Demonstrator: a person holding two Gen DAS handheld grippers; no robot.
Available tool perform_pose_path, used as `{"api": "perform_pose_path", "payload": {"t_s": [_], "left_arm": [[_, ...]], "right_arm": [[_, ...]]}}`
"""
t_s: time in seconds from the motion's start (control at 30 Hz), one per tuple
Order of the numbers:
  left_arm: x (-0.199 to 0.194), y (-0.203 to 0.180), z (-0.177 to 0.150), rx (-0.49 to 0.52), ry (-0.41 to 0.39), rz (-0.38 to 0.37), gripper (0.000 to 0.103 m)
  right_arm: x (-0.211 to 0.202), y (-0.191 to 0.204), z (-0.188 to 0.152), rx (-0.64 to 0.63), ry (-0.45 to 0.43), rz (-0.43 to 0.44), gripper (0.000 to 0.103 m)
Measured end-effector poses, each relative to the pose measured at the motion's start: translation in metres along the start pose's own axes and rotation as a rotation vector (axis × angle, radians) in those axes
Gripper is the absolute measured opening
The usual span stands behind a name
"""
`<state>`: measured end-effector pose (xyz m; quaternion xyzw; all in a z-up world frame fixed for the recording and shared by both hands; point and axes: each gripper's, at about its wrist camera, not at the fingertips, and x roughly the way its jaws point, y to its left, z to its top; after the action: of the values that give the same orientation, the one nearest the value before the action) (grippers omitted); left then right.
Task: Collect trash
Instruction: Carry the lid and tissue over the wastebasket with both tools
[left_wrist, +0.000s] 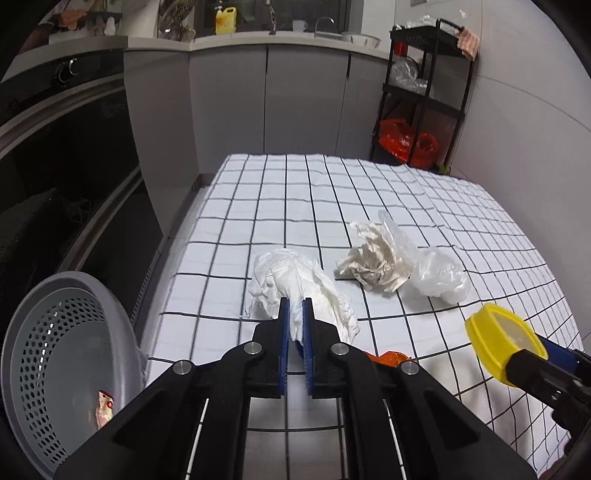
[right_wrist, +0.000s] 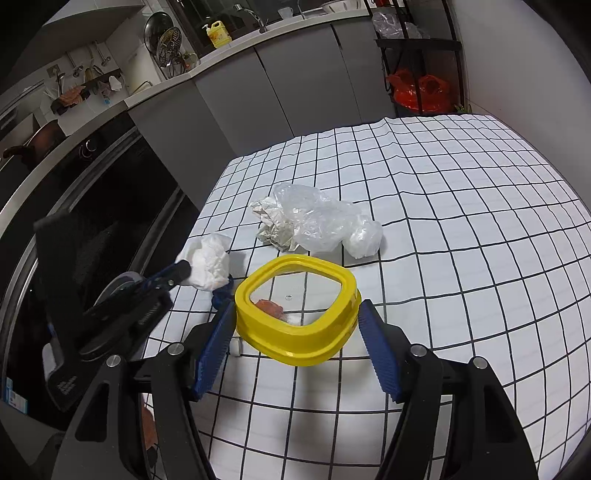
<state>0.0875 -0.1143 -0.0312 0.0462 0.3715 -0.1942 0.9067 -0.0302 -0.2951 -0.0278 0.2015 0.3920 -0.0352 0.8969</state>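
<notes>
Left tongs pinching white tissue, right tongs clamping yellow lid, grey basket beside bench

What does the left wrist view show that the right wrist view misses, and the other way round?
Only the left wrist view shows the grey perforated basket beside the table, with a scrap inside. Only the right wrist view shows the right gripper closed on the yellow lid from its own side, and through the lid's clear centre. Both show the left gripper pinching the white tissue wad, the crumpled paper, the clear plastic bag, and the checkered tablecloth.
</notes>
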Motion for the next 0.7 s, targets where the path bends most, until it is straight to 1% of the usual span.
{"api": "perform_pose_path", "payload": {"t_s": [0.13,0.33,0.57,0.7], "left_arm": [[-0.019,0.015,0.001,0.0,-0.035,0.022,0.007],[-0.039,0.049,-0.003,-0.033,-0.037,0.074,0.007],[-0.067,0.09,-0.01,-0.08,-0.054,0.135,0.007],[-0.079,0.116,-0.017,-0.104,-0.05,0.177,0.007]], "right_arm": [[0.0,0.008,0.0,-0.011,-0.006,0.011,0.066],[0.002,0.028,0.001,-0.03,-0.009,0.041,0.066],[0.012,0.074,0.003,-0.095,-0.002,0.117,0.066],[0.025,0.107,0.003,-0.148,0.03,0.169,0.066]]}}
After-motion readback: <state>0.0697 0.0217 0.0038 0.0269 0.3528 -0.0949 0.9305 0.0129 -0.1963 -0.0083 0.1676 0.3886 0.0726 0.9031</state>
